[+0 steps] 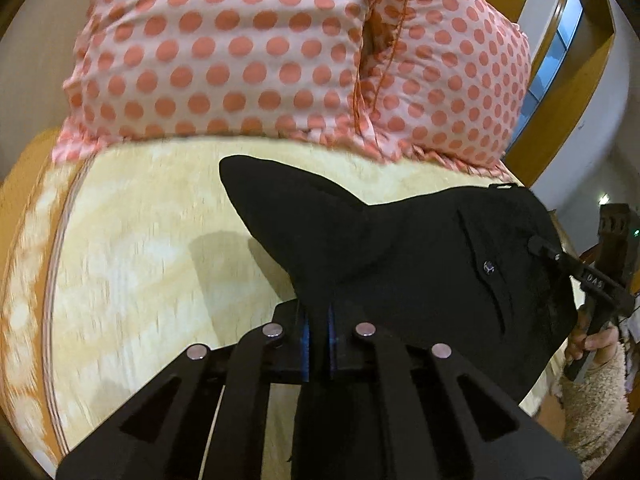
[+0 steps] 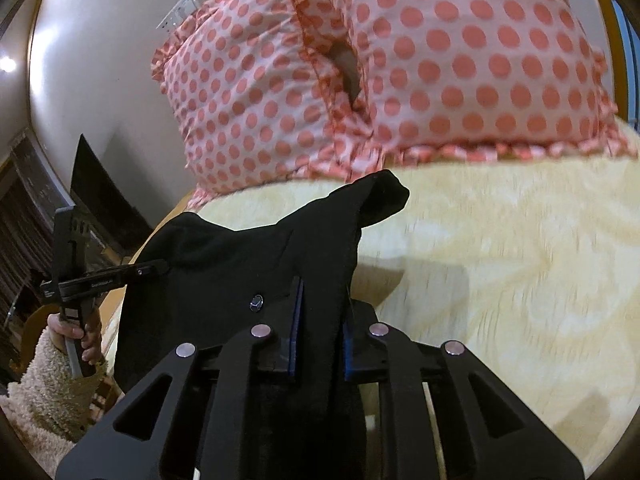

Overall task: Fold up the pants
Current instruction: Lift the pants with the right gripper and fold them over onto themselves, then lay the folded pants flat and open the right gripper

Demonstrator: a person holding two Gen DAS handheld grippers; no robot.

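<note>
The black pants (image 1: 400, 248) are being pinched by both the left gripper (image 1: 318, 320) and the right gripper (image 2: 322, 304) above the bed (image 1: 140, 240) — apparently by thin edges only — so cloth is being risked slipping free.

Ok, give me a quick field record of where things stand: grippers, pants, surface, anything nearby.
left gripper: shut on the black pants
right gripper: shut on the pants' fabric
pants state: held up by both grippers, partly off the surface, button facing the camera
surface: yellow blanket
nearby: polka-dot pillows beyond the pants
fold: not yet visible
</note>
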